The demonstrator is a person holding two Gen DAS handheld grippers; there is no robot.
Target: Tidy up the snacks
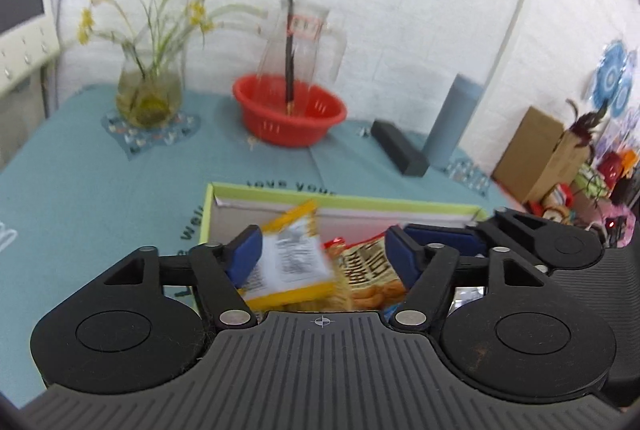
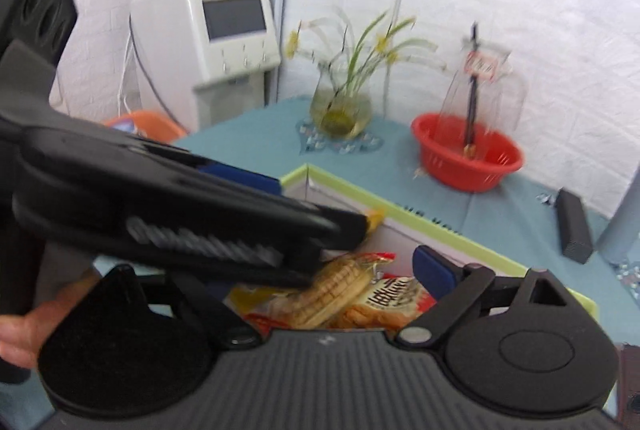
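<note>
Left gripper [image 1: 322, 250]: stood over the box, jaws parted; its blue pads were clear of the yellow packet lying between them, so it held nothing.
Right gripper [image 2: 332, 282]: jaws stood wide over the same box; only its right pad showed, the left one was hidden behind the left gripper crossing in front; nothing was gripped.
Box [image 1: 280, 195]: green-rimmed cardboard, open at the top, on the teal tablecloth [image 1: 80, 198].
Yellow packet [image 1: 290, 258]: tilted inside the box, printed back facing up, resting on other snacks.
Orange snack bag [image 2: 384, 304]: lay in the box beneath the grippers, beside a corn-patterned packet [image 2: 340, 290].
Red basket [image 1: 290, 114]: stood past the box, holding a clear jug [image 1: 302, 46].
Vase of flowers [image 1: 150, 90]: at the far left of the table.
Hand [image 2: 20, 334]: bare, at the lower left edge.
</note>
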